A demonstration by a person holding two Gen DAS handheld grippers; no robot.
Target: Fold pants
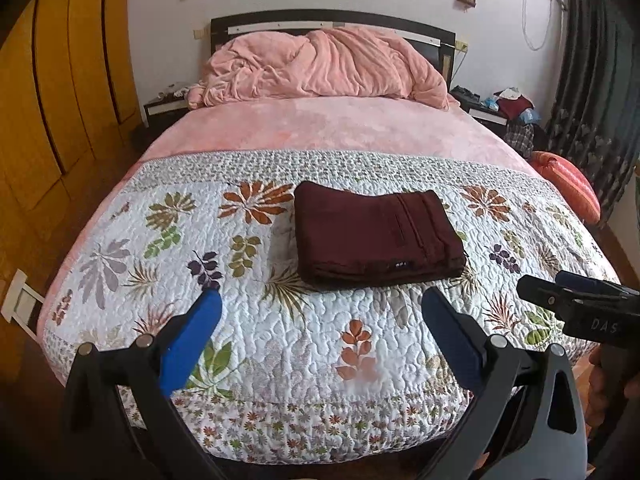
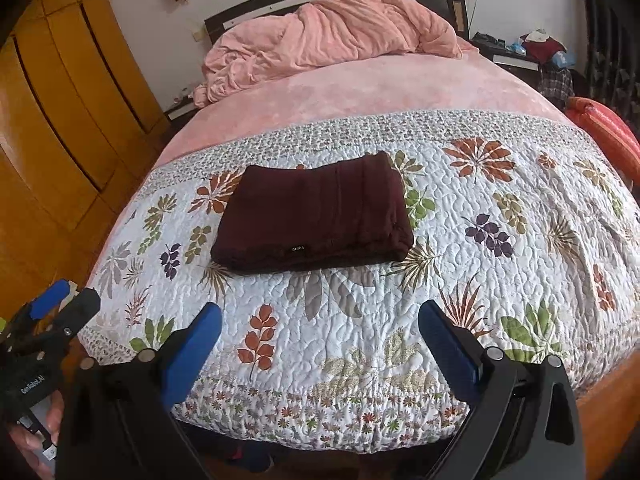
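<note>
Dark maroon pants (image 1: pixel 376 234) lie folded into a neat rectangle on the floral quilt (image 1: pixel 280 344), near the middle of the bed's foot end; they also show in the right wrist view (image 2: pixel 316 216). My left gripper (image 1: pixel 320 312) is open and empty, held back from the pants above the quilt's near edge. My right gripper (image 2: pixel 320 324) is open and empty too, also short of the pants. The right gripper shows at the right edge of the left wrist view (image 1: pixel 576 300). The left gripper shows at the left edge of the right wrist view (image 2: pixel 48 320).
A crumpled pink duvet (image 1: pixel 320 68) lies against the dark headboard (image 1: pixel 332 20). A wooden wardrobe (image 1: pixel 52 92) stands on the left. Cluttered nightstands flank the bed, one at the right (image 1: pixel 492 108). An orange striped cushion (image 1: pixel 568 184) sits at the bed's right side by dark curtains (image 1: pixel 596 80).
</note>
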